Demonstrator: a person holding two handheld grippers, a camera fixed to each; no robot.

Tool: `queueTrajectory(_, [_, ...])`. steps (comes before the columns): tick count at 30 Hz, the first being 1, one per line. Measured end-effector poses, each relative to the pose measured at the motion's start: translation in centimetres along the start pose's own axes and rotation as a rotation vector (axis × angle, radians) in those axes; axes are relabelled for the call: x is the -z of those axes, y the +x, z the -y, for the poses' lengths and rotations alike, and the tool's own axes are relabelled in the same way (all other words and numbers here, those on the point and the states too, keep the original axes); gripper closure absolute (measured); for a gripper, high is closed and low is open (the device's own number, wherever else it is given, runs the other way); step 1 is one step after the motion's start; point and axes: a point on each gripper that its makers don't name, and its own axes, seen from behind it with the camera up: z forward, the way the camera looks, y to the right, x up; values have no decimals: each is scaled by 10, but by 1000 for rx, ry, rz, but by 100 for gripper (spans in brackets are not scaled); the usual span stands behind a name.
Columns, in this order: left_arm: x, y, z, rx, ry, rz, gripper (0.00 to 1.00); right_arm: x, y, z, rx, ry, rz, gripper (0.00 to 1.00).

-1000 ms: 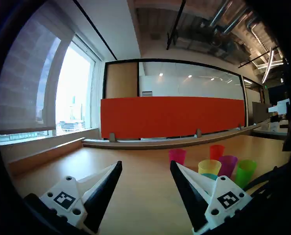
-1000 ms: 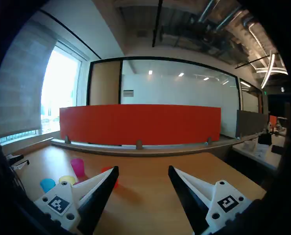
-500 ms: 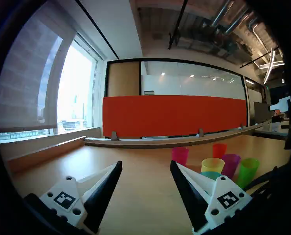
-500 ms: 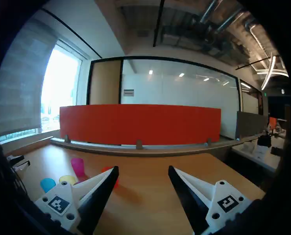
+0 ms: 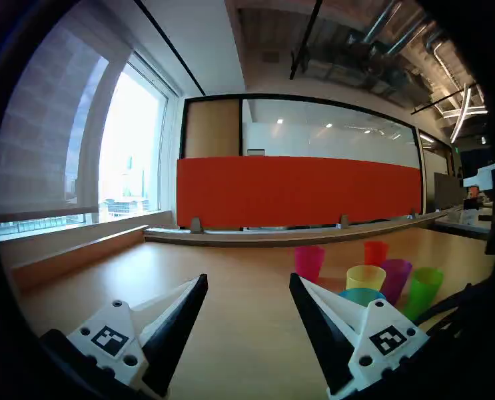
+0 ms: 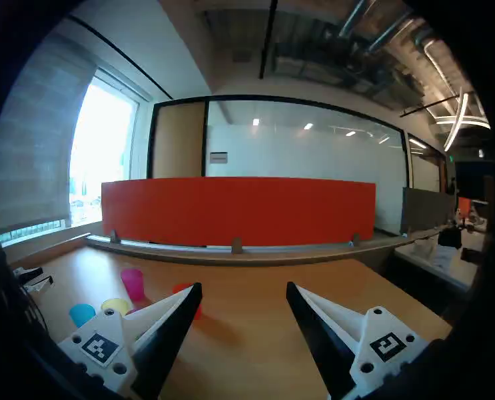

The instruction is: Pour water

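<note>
While my left hand-held gripper (image 5: 247, 279) hangs wide open and empty over the tabletop (image 5: 180, 267), its view has at 4 o'clock a pink cup (image 5: 309, 261), red cup (image 5: 376, 253), yellow cup (image 5: 366, 277), purple cup (image 5: 396, 279), green cup (image 5: 424, 288) and blue cup (image 5: 359, 294). My right hand-held gripper (image 6: 243, 287), equally wide, has the pink, yellow and blue ones at 8 o'clock, the red half behind a finger.
</note>
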Motion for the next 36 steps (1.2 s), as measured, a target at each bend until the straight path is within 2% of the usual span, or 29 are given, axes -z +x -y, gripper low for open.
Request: queueTrajectory(36, [-2, 0, 4, -1, 11, 3, 10, 3, 1, 0, -21, 10, 0, 2])
